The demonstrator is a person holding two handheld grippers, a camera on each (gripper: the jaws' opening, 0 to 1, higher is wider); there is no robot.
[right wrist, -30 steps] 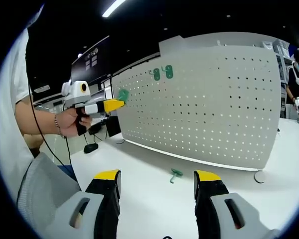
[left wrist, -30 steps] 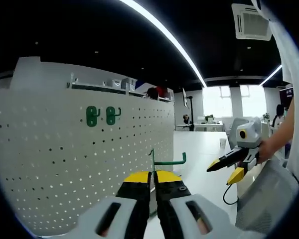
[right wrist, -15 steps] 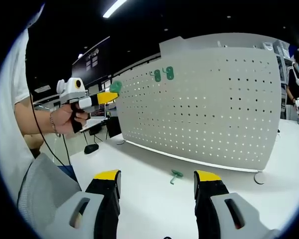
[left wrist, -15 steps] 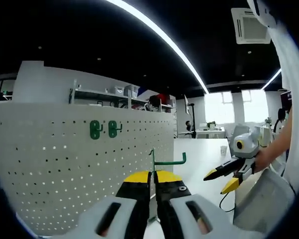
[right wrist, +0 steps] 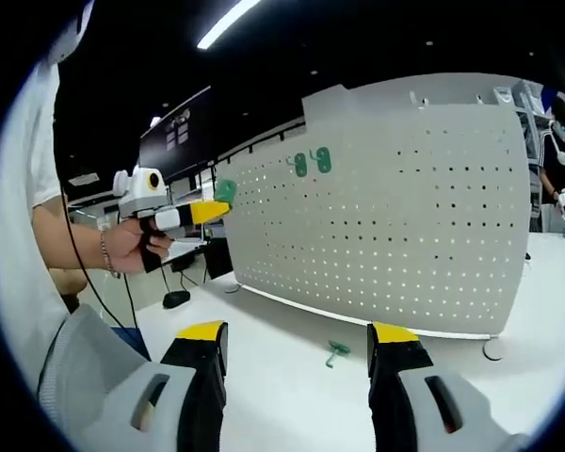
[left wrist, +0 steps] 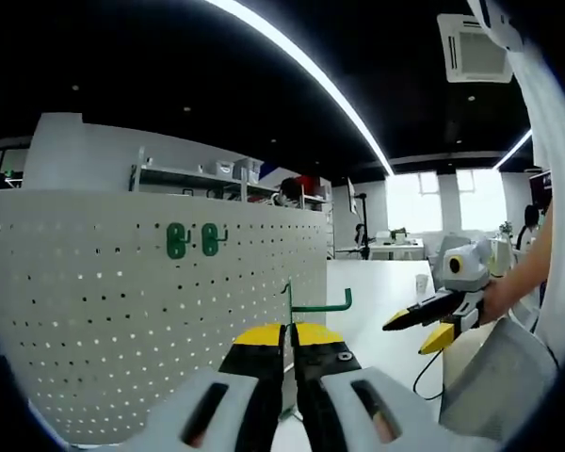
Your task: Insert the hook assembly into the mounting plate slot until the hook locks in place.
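Note:
My left gripper (left wrist: 288, 334) is shut on a green hook assembly (left wrist: 313, 304), whose wire rises between the yellow tips and bends to the right. It is held in the air a short way in front of the white perforated mounting plate (left wrist: 104, 320). Two green hooks (left wrist: 192, 239) hang side by side high on that plate. In the right gripper view the left gripper (right wrist: 205, 209) is at the plate's left end with the green hook (right wrist: 225, 191) at its tip. My right gripper (right wrist: 297, 334) is open above the table, and another green hook (right wrist: 335, 352) lies on the white table (right wrist: 264, 348) beyond it.
A person's hand (right wrist: 132, 250) and sleeve hold the left gripper. The right gripper (left wrist: 433, 315) appears at the right in the left gripper view, over the white table (left wrist: 381, 292). A round foot (right wrist: 494, 348) stands at the plate's right end. A dark mouse (right wrist: 177, 298) lies at the table's far left.
The left gripper with its hook has risen from a second ago and then come down a little beside the plate's left end. The right gripper's view has tilted slightly; the hook on the table lies as before.

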